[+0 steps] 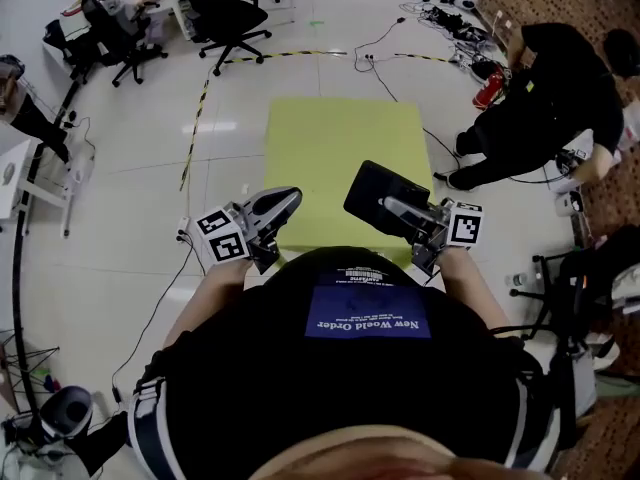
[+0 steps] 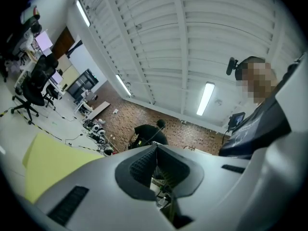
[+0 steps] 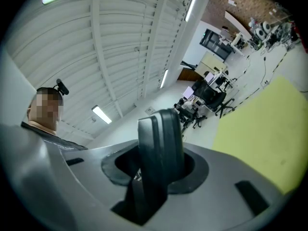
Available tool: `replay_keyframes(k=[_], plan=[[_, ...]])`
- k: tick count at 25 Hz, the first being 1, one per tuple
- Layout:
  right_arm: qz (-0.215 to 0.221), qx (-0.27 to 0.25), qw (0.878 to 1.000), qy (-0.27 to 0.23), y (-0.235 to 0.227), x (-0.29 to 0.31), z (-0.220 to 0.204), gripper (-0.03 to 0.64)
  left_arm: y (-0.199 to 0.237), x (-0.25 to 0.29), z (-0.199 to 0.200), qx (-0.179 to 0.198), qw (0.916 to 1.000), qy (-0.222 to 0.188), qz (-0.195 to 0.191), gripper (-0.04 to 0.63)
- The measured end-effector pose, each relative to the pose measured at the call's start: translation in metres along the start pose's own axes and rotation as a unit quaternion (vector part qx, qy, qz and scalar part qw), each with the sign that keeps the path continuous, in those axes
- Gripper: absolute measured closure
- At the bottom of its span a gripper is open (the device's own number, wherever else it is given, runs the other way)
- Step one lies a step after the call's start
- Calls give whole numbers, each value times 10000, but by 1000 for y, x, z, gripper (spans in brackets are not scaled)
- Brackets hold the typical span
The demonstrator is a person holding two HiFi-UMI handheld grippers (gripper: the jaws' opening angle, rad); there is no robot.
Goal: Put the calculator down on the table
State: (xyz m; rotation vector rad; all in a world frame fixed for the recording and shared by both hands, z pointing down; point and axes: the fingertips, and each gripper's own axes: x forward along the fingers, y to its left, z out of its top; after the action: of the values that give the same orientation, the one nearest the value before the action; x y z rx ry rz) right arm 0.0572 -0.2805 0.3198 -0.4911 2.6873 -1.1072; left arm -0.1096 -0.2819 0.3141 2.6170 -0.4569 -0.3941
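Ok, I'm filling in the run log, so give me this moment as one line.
right gripper: shut on calculator, held up at table's near edge | left gripper: shut, empty | calculator: not yet set down

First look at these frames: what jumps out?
The yellow-green table sits dead centre in the head view. At its near edge the right claw is clamped on a black calculator, while the left claw beside it is shut on nothing. A person in black crouches on the floor at the right.
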Motion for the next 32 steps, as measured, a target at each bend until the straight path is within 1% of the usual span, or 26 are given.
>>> replay_keyframes(k=[4,7,14,16,18,22,24,26,28,29,31,32], plan=[[173,-77,9997,156,-9,-11,20,488,-7,24,-1,112,9998,-77,116,589],[302,-102,9990,316,-15,-12,30,488,-4,37,7,207,9994,-208,200,589],[369,-65,9987,341,-26,-19,39,488,-6,39,8,339,9983,-214,412,589],[430,10,9984,366,-25,-14,38,488,-6,35,8,341,9980,-177,504,589],[393,52,9982,448,-29,-9,32,488,-5,31,5,312,9977,-129,592,589],[329,249,9971,637,-46,2,26,488,9,33,0,153,9972,-33,732,589],[242,460,9958,756,-65,2,15,488,22,37,-19,-97,9965,115,816,589],[93,790,9924,941,-93,-8,-11,488,33,41,-58,-526,9936,375,929,589],[-184,1149,9859,1200,-129,-22,-47,488,44,46,-103,-1001,9869,721,1042,589],[-376,1372,9807,1338,-149,-30,-67,488,51,51,-126,-1183,9829,897,1093,589],[-703,1720,9692,1616,-192,-45,-105,488,67,64,-164,-1335,9779,1108,1164,589],[-787,1781,9654,1735,-213,-51,-118,488,77,71,-177,-1333,9781,1104,1158,589]])
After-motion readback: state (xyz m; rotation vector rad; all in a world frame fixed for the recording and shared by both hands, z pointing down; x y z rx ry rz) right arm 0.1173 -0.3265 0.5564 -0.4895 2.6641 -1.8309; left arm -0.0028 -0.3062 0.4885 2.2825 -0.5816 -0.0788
